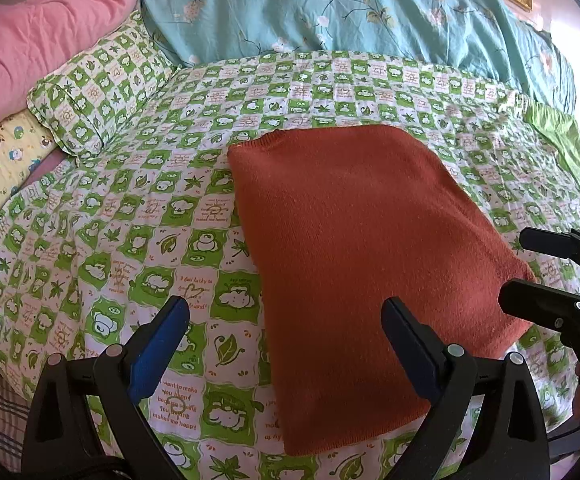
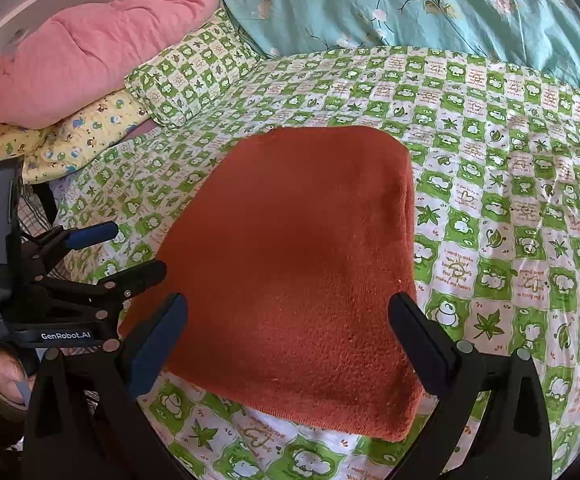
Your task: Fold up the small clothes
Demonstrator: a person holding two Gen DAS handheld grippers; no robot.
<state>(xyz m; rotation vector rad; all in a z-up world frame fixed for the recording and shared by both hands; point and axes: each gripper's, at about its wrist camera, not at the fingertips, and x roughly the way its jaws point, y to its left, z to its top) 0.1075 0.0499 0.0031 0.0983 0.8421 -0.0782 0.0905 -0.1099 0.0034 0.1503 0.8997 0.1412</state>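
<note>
An orange knitted garment (image 1: 354, 248) lies folded into a flat rectangle on the green-and-white checked bedspread (image 1: 129, 240). My left gripper (image 1: 285, 308) is open, hovering over the garment's near left edge with nothing between its fingers. My right gripper (image 2: 290, 304) is open too, spread wide above the near end of the same garment (image 2: 302, 264). Each gripper shows in the other's view: the right gripper (image 1: 530, 264) at the garment's right side, the left gripper (image 2: 129, 252) at its left side. Both look open and hold nothing.
A checked pillow (image 1: 97, 92) lies at the back left, with a pink quilt (image 1: 37, 36) and a yellow cartoon-print cloth (image 1: 1, 168) behind it. A turquoise floral duvet (image 1: 350, 8) is piled along the back. A person's hand (image 2: 1, 376) shows at the lower left.
</note>
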